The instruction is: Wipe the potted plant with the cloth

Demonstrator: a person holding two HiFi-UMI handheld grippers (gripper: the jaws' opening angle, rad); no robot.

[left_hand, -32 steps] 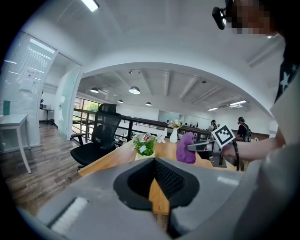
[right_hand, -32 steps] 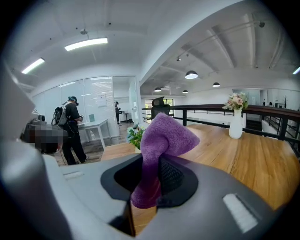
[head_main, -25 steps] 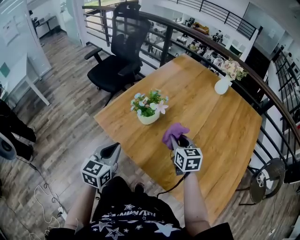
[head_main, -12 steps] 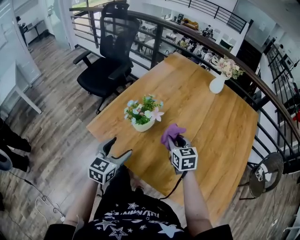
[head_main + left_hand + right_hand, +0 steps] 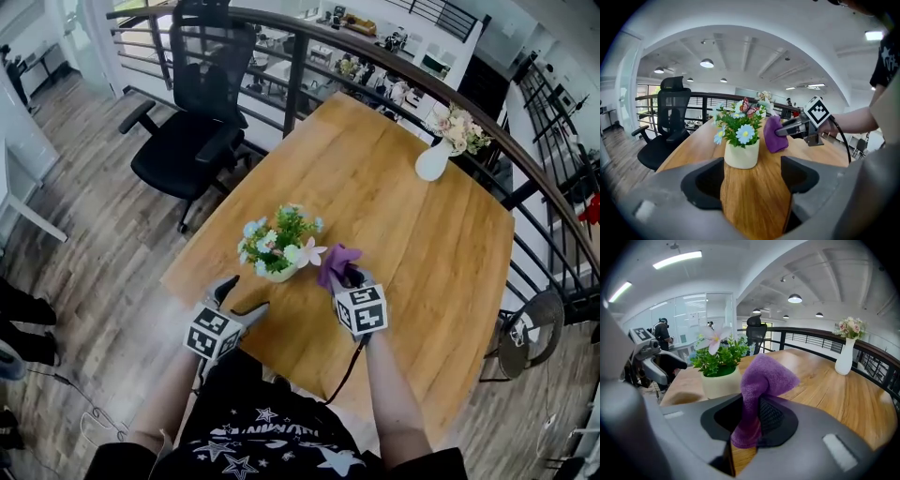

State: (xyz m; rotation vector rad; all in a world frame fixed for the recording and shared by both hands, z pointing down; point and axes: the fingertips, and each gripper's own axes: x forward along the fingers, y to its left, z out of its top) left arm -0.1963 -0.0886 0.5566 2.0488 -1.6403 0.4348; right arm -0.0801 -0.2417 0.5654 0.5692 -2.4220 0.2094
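- Both grippers have been brought forward and down toward the potted plant (image 5: 277, 251) since a second ago; the left gripper (image 5: 242, 296), shut then, is being opened wide, with nothing between its jaws;
- the right gripper (image 5: 348, 278) is tilted downward and clamped on the purple cloth (image 5: 336, 262), which is held just beside the plant;
- the plant is stood on the worktop (image 5: 412, 234), ahead of both grippers.

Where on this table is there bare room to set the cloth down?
The widest bare wood lies between the potted plant and the white vase, and down the right side of the table. It is crowded at the near left edge, where the cloth in the right tool sits beside the plant.
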